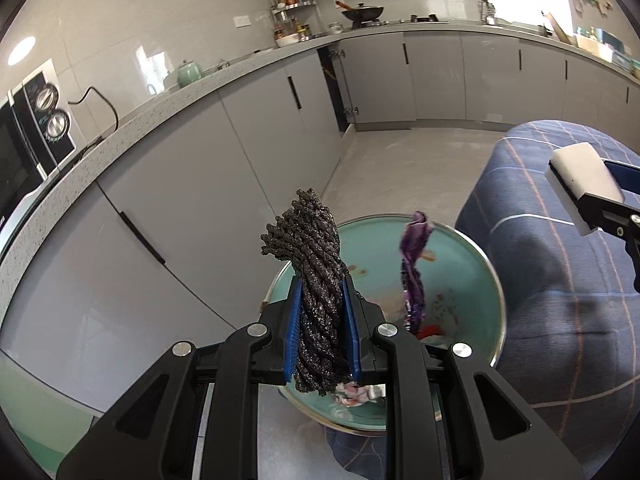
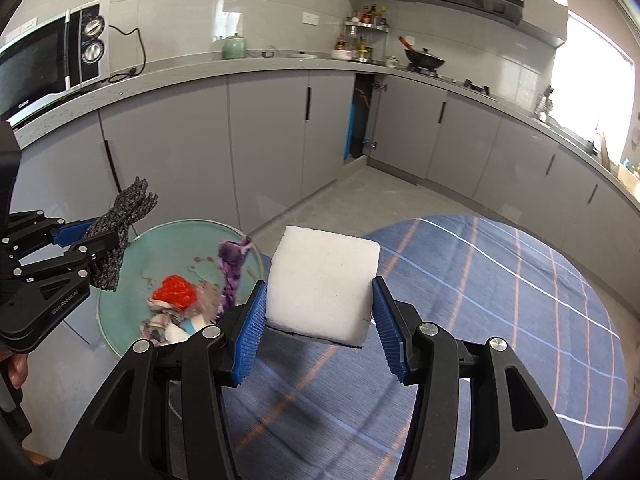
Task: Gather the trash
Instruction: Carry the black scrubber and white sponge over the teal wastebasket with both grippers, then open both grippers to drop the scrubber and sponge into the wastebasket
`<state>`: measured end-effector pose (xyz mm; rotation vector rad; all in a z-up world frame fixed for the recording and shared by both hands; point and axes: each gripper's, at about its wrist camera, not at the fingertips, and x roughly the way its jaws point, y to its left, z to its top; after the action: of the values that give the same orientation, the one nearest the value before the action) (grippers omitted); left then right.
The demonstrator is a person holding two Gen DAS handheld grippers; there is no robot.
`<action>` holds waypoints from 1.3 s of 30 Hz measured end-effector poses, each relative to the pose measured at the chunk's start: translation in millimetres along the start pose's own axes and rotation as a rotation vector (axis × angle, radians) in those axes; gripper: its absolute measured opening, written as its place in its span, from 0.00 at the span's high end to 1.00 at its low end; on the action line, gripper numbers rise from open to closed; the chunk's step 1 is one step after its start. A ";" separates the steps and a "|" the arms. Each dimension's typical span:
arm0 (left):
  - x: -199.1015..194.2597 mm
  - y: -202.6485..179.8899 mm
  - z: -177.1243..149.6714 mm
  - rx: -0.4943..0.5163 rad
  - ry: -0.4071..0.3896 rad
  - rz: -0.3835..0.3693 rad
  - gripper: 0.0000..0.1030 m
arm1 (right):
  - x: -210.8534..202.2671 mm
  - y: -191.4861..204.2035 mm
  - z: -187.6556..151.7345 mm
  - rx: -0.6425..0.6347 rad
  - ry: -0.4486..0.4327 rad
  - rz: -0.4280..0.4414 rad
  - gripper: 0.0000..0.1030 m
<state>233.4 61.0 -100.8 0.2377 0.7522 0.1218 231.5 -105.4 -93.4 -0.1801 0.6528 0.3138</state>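
Left gripper (image 1: pixel 320 320) tilts downward at lower centre, fingers clamped on a dark scouring cloth (image 1: pixel 310 264); right gripper (image 2: pixel 320 320) likewise, fingers gripping a white sponge (image 2: pixel 320 280); teal plate (image 2: pixel 120 320) of trash scraps (image 2: pixel 172 300) lower left, beside a blue checked tablecloth (image 2: pixel 500 300).

We see a teal plate (image 2: pixel 120 320) at the edge of the blue checked tablecloth, tilted a little. In it lies a red crumpled wrapper (image 2: pixel 175 291), a twisted purple wrapper (image 2: pixel 233 268) standing up, and small white and pink paper scraps (image 2: pixel 160 325) gathered at the near rim.
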 end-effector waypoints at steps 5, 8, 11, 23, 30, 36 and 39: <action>4.7 8.3 -2.5 -0.016 0.008 0.000 0.81 | 6.0 15.3 7.0 -0.027 -0.001 0.026 0.49; 8.9 14.8 -4.4 -0.029 0.018 0.005 0.81 | 10.2 23.5 10.6 -0.037 -0.001 0.042 0.49; 11.8 20.4 -5.5 -0.045 0.026 0.015 0.81 | 13.2 28.8 12.3 -0.046 0.001 0.056 0.49; 14.1 18.6 -8.2 -0.003 0.017 0.082 0.80 | 20.4 41.3 12.2 -0.066 0.007 0.085 0.49; 16.7 21.8 -8.8 -0.009 0.027 0.079 0.80 | 26.5 44.5 11.4 -0.074 0.013 0.099 0.49; 20.4 23.7 -8.4 -0.013 0.036 0.076 0.80 | 30.4 48.8 10.2 -0.080 0.018 0.113 0.49; 20.5 23.2 -8.9 -0.011 0.037 0.072 0.80 | 30.7 50.7 9.2 -0.084 0.017 0.118 0.49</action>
<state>241.6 88.9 -114.7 0.2525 0.7794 0.1991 242.4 -48.4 -108.6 -0.2251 0.6693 0.4534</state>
